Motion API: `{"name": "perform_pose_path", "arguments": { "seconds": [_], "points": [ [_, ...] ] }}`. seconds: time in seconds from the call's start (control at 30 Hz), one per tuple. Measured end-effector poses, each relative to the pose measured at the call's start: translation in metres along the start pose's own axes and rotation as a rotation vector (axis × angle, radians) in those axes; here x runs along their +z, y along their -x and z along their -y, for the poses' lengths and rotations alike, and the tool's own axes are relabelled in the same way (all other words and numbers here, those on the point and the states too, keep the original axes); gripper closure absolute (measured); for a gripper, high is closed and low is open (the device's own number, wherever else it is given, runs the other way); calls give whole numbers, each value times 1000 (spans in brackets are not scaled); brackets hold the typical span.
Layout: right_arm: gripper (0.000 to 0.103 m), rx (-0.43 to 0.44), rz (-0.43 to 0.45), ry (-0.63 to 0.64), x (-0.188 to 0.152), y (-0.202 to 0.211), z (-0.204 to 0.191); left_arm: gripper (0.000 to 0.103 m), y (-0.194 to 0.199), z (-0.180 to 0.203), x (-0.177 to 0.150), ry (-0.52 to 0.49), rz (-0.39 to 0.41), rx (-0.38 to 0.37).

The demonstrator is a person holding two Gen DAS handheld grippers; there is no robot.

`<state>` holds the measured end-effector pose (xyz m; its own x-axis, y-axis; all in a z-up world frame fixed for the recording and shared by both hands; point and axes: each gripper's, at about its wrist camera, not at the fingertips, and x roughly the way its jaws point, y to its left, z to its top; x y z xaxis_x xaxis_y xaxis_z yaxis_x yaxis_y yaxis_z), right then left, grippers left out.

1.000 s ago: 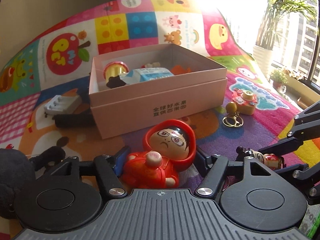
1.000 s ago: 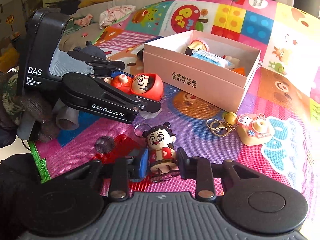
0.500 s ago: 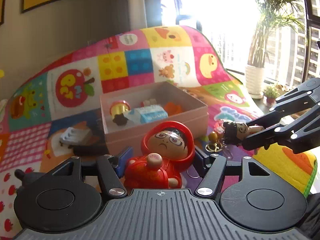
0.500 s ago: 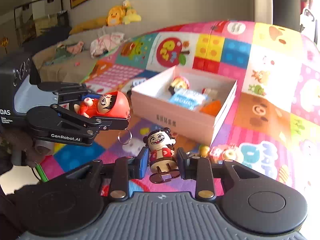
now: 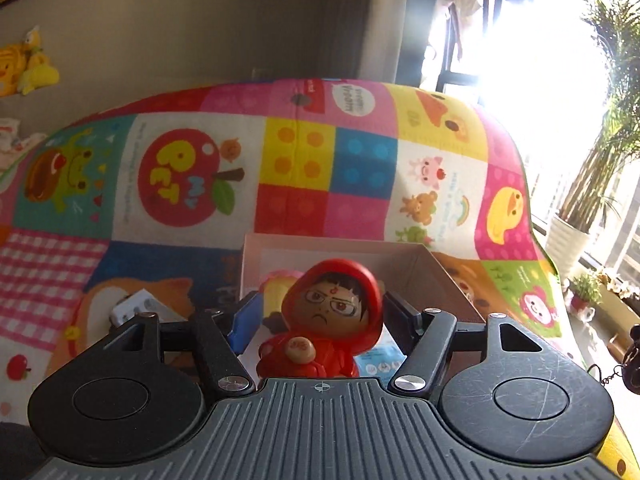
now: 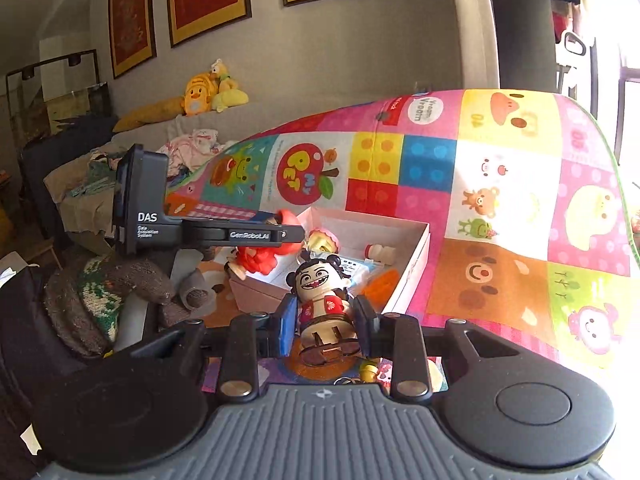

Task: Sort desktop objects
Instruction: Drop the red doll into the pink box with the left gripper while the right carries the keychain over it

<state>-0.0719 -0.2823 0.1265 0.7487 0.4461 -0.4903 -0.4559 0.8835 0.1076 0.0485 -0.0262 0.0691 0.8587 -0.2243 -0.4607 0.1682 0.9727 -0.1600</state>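
Left gripper [image 5: 320,316] just opened over the pink box [image 5: 440,276] — red-hooded figure [image 5: 326,320] loose between the jaws, dropping in. Right gripper [image 6: 325,322] clamped on grinning doll [image 6: 320,296] — next in.

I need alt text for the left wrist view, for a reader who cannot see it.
The left gripper stands open around a red-hooded figurine, its jaws just widened, above an open pink box. The box sits on a colourful cartoon play mat.
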Motion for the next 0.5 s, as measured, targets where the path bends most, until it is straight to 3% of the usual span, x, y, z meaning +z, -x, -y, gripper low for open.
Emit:
{"name": "perform_pose_path", "arguments": {
  "seconds": [0.07,0.13,0.5],
  "points": [
    [73,-12,-1,-15,1,-3,5,11,12,-6,-10,12,20,-5],
    [73,-18,-5,-33,5,-11,11,8,32,-11,-24,0,44,8],
    [73,-36,-71,-202,38,-110,40,3,62,-30,-87,1,-56,28]
  ]
}}
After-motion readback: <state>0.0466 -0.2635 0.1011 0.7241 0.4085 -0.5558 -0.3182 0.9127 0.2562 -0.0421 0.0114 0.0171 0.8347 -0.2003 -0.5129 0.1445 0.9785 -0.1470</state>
